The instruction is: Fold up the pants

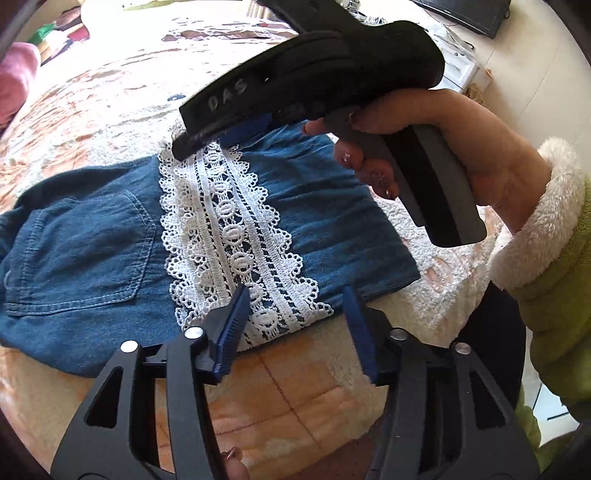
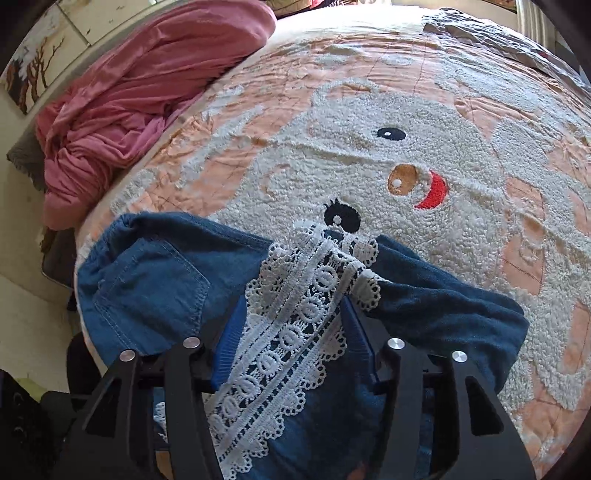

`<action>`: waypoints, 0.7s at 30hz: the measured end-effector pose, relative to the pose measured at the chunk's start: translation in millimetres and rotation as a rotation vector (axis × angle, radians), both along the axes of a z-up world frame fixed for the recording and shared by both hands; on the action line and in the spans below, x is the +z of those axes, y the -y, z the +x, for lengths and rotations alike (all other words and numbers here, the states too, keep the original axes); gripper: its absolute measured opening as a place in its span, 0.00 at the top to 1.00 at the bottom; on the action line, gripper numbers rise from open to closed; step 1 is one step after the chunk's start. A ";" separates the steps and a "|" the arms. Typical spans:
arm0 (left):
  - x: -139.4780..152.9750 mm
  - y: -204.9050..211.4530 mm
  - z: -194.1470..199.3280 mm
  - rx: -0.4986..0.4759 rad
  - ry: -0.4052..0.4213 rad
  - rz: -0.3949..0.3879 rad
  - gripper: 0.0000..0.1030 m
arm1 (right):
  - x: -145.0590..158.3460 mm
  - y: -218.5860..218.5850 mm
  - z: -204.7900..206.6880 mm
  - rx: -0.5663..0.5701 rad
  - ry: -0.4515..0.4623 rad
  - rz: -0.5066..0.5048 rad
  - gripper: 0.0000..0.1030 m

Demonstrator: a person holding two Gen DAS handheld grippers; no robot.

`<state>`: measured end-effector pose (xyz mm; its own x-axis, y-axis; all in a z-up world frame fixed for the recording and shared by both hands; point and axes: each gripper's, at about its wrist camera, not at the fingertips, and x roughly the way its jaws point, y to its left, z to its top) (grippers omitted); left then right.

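Folded blue denim pants (image 1: 92,236) with a white lace band (image 1: 229,229) lie on the bed quilt (image 1: 295,398); a back pocket faces up on the left. My left gripper (image 1: 295,295) hangs open over the near edge, with the end of the lace band between its blue fingers and untouched. At the far edge, a hand (image 1: 461,155) holds my right gripper (image 1: 221,142) down on the lace. In the right wrist view the right gripper (image 2: 293,306) is open too. The lace band (image 2: 295,332) runs loosely between its fingers over the denim pants (image 2: 147,280).
The quilt (image 2: 369,110) is peach and white fleece with a stitched cartoon face. A heap of pink cloth (image 2: 147,92) sits at the bed's far left corner. A grey patterned cloth (image 2: 480,33) lies at the far right. A dark monitor (image 1: 469,14) stands beyond the bed.
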<state>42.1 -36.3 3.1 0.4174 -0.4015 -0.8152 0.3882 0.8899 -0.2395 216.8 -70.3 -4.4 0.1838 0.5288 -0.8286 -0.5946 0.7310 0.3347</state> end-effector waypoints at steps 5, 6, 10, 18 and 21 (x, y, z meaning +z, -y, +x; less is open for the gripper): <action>17.6 -7.6 -11.9 0.030 0.045 0.051 0.33 | 31.9 -3.6 -8.0 0.001 0.064 0.033 0.33; 20.6 -10.9 -13.8 0.037 0.053 0.055 0.31 | 37.4 -5.7 -9.5 0.003 0.076 0.039 0.30; 28.8 -28.2 -16.7 0.081 0.081 0.084 0.20 | 54.4 -20.0 -14.6 0.016 0.123 0.053 0.20; 31.6 -87.9 -31.9 0.223 0.072 0.098 0.09 | 63.6 -80.8 -20.3 0.110 0.144 0.065 0.10; 24.6 -125.0 -37.6 0.321 0.039 0.048 0.09 | 57.3 -116.3 -25.0 0.197 0.130 0.050 0.10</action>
<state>4.5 88.6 27.7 0.5481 -0.2057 -0.8107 0.0938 0.9783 -0.1848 191.8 46.0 52.9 0.1764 0.6046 -0.7767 -0.7646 0.5812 0.2788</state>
